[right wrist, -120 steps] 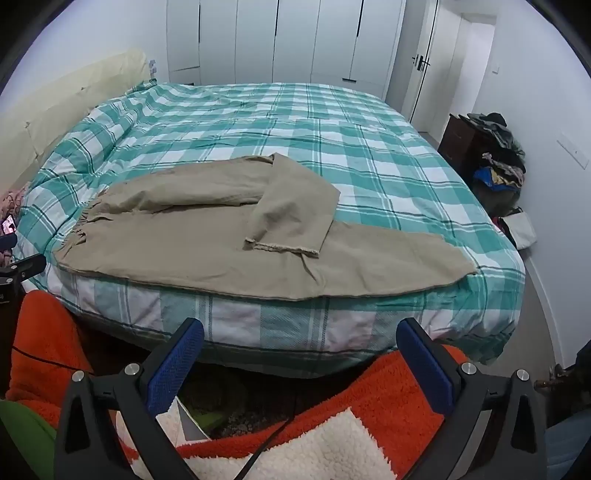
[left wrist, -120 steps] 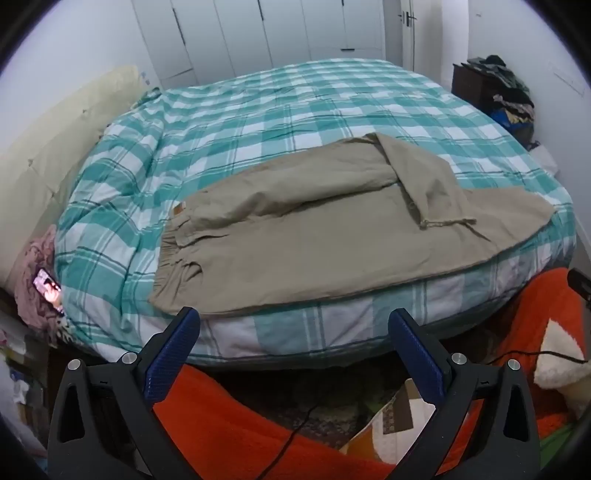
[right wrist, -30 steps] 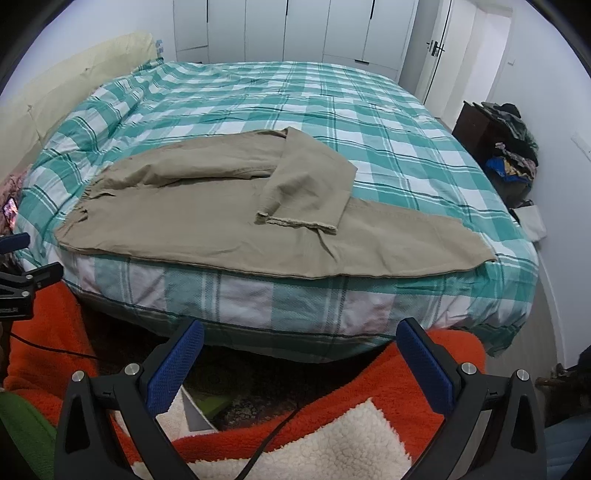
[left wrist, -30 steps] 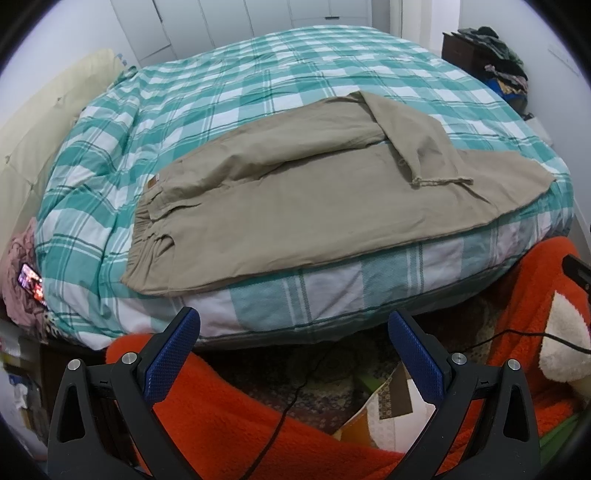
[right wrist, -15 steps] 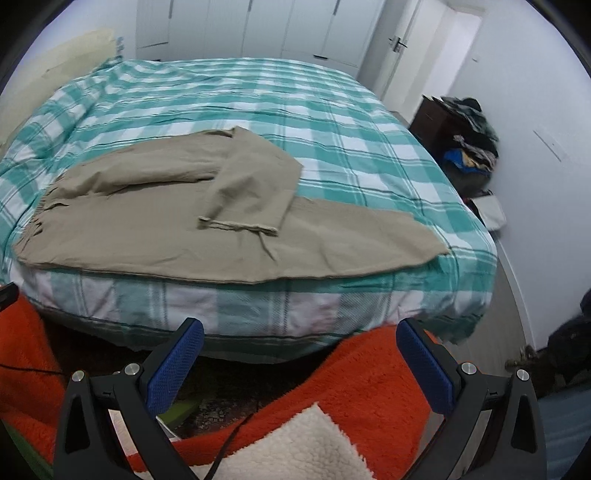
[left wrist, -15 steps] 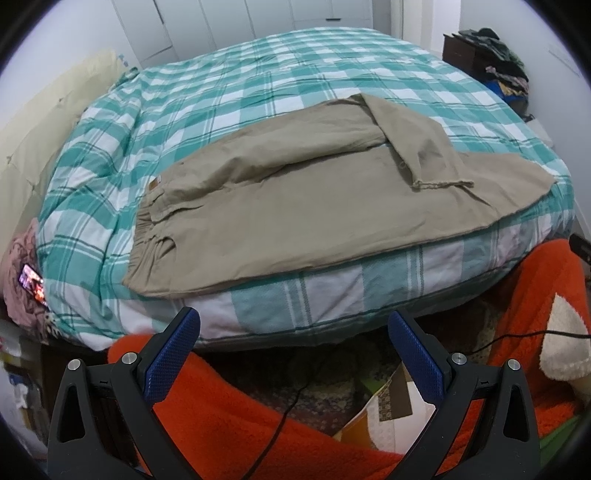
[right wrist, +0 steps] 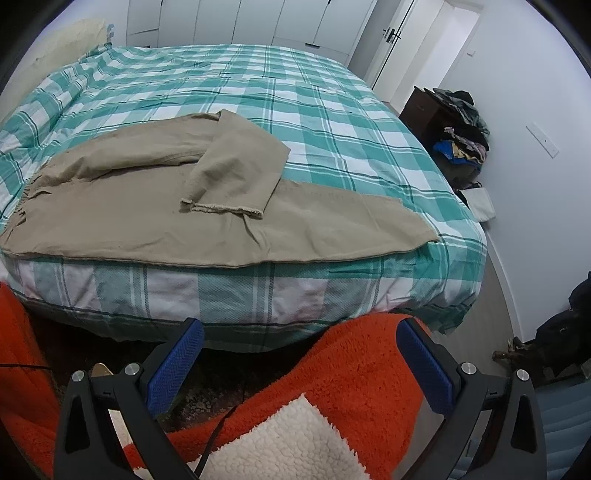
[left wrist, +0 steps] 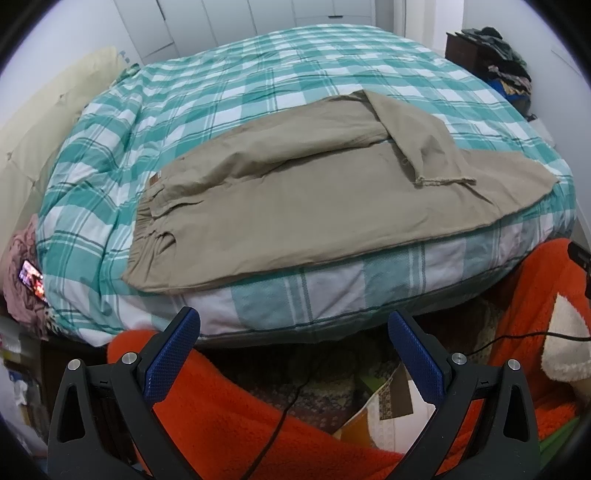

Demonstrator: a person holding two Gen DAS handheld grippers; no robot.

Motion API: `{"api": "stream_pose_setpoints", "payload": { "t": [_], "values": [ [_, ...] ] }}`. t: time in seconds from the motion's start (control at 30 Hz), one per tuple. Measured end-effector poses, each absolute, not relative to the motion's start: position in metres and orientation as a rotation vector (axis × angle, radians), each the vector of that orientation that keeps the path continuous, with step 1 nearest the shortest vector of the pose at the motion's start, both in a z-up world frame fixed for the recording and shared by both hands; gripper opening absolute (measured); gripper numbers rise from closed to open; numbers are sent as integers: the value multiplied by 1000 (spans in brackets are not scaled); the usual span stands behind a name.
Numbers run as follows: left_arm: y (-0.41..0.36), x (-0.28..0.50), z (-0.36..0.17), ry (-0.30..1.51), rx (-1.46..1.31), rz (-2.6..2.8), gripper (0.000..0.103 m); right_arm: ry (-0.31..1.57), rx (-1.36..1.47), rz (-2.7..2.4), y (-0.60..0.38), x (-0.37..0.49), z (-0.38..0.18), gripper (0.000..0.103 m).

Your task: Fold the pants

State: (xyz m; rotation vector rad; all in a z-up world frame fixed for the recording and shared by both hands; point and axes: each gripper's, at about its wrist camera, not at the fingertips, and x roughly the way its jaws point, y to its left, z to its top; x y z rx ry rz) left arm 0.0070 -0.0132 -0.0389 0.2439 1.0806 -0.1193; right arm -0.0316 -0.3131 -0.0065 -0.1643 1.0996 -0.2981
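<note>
Khaki pants (left wrist: 295, 206) lie flat along the near edge of a bed (left wrist: 258, 92) covered by a teal-and-white checked duvet. The waistband (left wrist: 151, 221) points to the left, toward the pillow (left wrist: 48, 133). One leg extends to the right, its end (right wrist: 417, 221) close to the bed's right corner. The other leg is folded back over the first, its frayed hem (right wrist: 221, 208) resting on the lower leg near mid-length.

The left gripper (left wrist: 293, 354) hovers below the bed edge, in front of the pants' middle, well apart from the cloth. Its jaws stand wide apart with nothing between them; the blue pads (left wrist: 171, 354) are bare. The right gripper (right wrist: 301, 365) hovers likewise below the bed edge, toward the leg end, also spread wide and empty, with its pads (right wrist: 424, 369) clear of the fabric.

An orange fleece garment (right wrist: 354, 373) with a white patch fills the foreground under both grippers; a black cable (left wrist: 280, 417) runs across it. White wardrobe doors (right wrist: 258, 18) stand behind the bed. A dark dresser (right wrist: 424, 110) heaped with clothes (right wrist: 461, 136) stands against the right wall. A lit phone (left wrist: 31, 280) lies on pink cloth at the bed's left side.
</note>
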Motion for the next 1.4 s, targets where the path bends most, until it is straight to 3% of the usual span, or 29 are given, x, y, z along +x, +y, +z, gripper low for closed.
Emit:
{"api": "stream_pose_setpoints", "payload": {
  "t": [0.53,0.7,0.9,0.93,1.07,1.13,1.3,1.33,1.4],
  "values": [
    [-15,8,-41,1086,250,-121,102,1125,-166,-304,-312,-32,-12,103],
    [-5,22,-20,948,290,-63,102,1123,-171,-242,-310,-27,-12,103],
    [14,39,-5,923,142,-20,102,782,-210,78,-290,11,19,103],
    [14,38,-9,944,130,-30,102,776,-220,166,-284,30,9,103],
    [10,29,-29,1018,162,-44,102,1101,-296,221,-262,119,-87,102],
    [14,25,-37,1036,176,-17,102,1101,-313,219,-249,143,-113,100],
    [27,32,-51,1091,148,35,102,1092,-344,103,-229,193,-160,79],
    [28,35,-53,1098,147,46,102,1107,-350,65,-236,201,-168,65],
    [30,39,-56,1105,148,53,102,1120,-397,-1,-244,210,-178,16]
  ]
}}
